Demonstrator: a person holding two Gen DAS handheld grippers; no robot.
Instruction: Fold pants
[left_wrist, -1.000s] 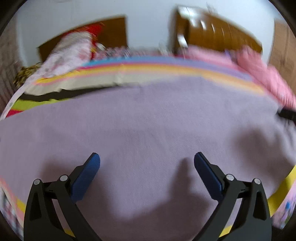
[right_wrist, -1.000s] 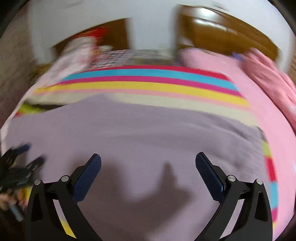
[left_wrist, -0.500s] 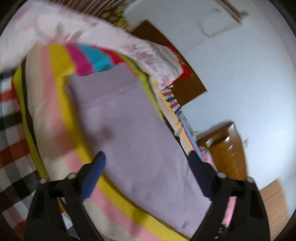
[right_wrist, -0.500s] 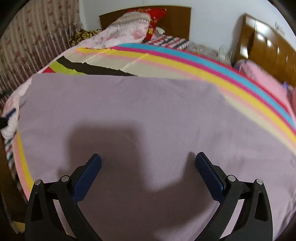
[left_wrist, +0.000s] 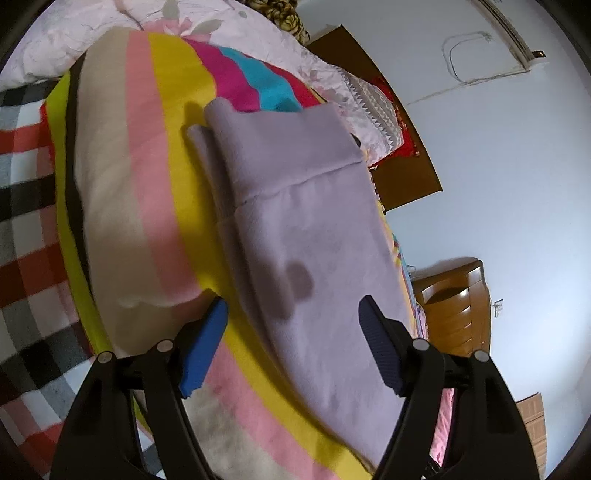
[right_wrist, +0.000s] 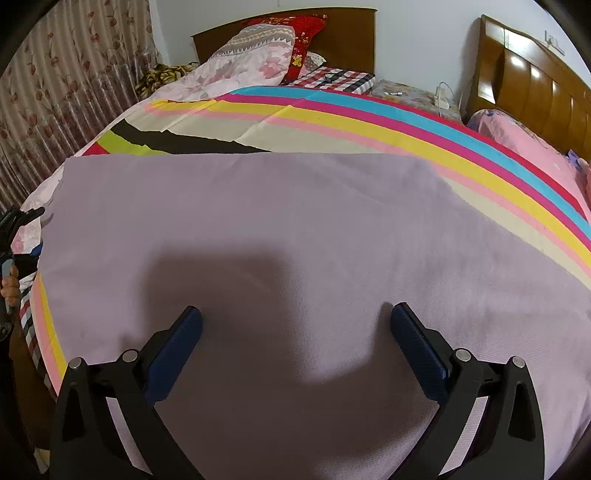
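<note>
The lilac pants (right_wrist: 295, 229) lie flat across the striped sheet (right_wrist: 369, 114) on the bed, their waistband (left_wrist: 280, 144) towards twelve o'clock in the left wrist view. The left tongs (left_wrist: 293, 317) sit tilted over the garment's long edge; their jaws have just been narrowing yet remain apart, cloth beneath them, not pinched. The right tongs (right_wrist: 295, 332) hang spread wide over the cloth, gripping nothing. A floral quilt (right_wrist: 236, 70) is heaped at eleven o'clock, a wooden headboard (right_wrist: 532, 85) at two.
</note>
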